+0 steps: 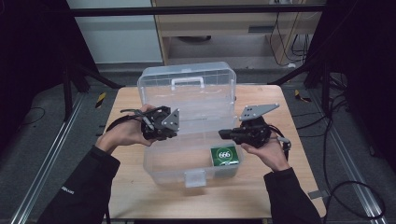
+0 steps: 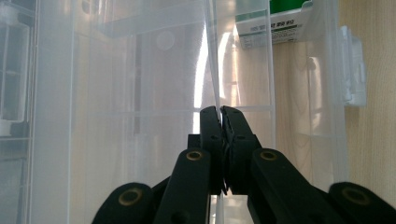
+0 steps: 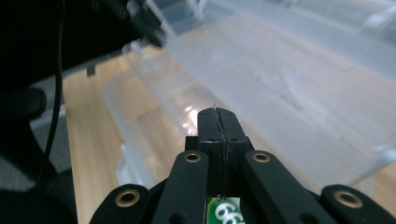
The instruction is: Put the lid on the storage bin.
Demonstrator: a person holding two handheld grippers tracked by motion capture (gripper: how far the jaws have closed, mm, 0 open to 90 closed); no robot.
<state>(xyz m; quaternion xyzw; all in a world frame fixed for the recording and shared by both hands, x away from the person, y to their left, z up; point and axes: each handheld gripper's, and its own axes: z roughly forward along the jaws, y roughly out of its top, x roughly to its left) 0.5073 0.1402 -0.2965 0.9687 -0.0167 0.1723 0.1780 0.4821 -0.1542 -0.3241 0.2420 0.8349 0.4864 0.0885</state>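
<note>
A: Left gripper (image 1: 173,125)?
B: Jaws pinched tight on a thin clear wall (image 2: 215,70) of the inner tray (image 1: 201,114), left end of the open clear box (image 1: 154,161) mid-table (image 1: 261,191).
A: Box contents?
B: Green packet (image 1: 224,155) in the base, front right corner. Lid (image 1: 187,77) stands up behind.
A: Right gripper (image 1: 223,134)?
B: Jaws pressed together on the tray's right edge, looks like it grips it; packet just below.
</note>
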